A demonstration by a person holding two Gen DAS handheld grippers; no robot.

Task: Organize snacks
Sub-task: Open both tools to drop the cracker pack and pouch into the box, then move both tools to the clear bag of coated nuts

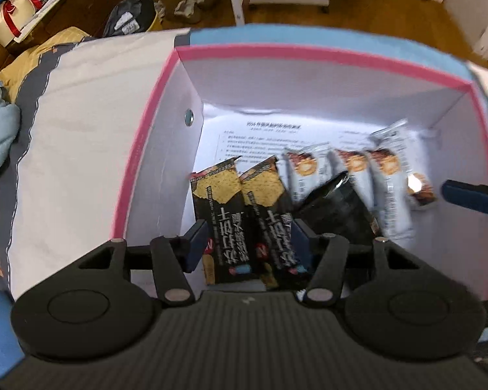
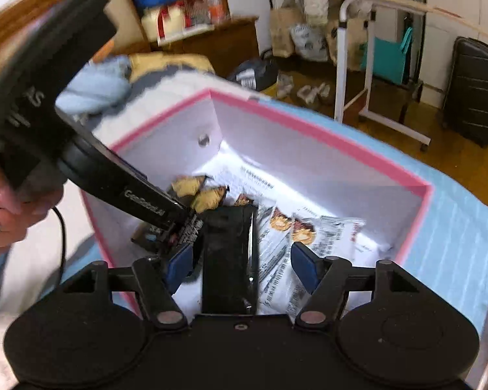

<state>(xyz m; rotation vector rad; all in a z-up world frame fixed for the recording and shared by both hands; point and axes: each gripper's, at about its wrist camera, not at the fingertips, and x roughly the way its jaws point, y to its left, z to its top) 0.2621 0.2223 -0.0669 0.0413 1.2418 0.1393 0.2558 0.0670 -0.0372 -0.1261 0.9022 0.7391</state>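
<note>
A pink-rimmed white box [image 1: 146,149] sits on a bed and holds snack packets. In the left wrist view, two black-and-gold cracker packets [image 1: 224,217] lie side by side between the fingers of my open left gripper [image 1: 247,243]. To their right lie a black packet [image 1: 338,208] and several white coffee-style sachets [image 1: 387,188]. In the right wrist view, my right gripper [image 2: 240,260] is open over the box [image 2: 416,227], with the black packet [image 2: 227,253] lying loose between its fingers and the white sachets [image 2: 292,247] beside it. The left gripper's body [image 2: 120,182] reaches into the box from the left.
A printed paper sheet [image 1: 263,136] lines the box bottom. The bed has a white and grey cover [image 1: 74,136] and a light blue blanket [image 2: 455,243]. Beyond are a wooden floor, a white rack [image 2: 367,74], bags and a black suitcase [image 2: 475,91].
</note>
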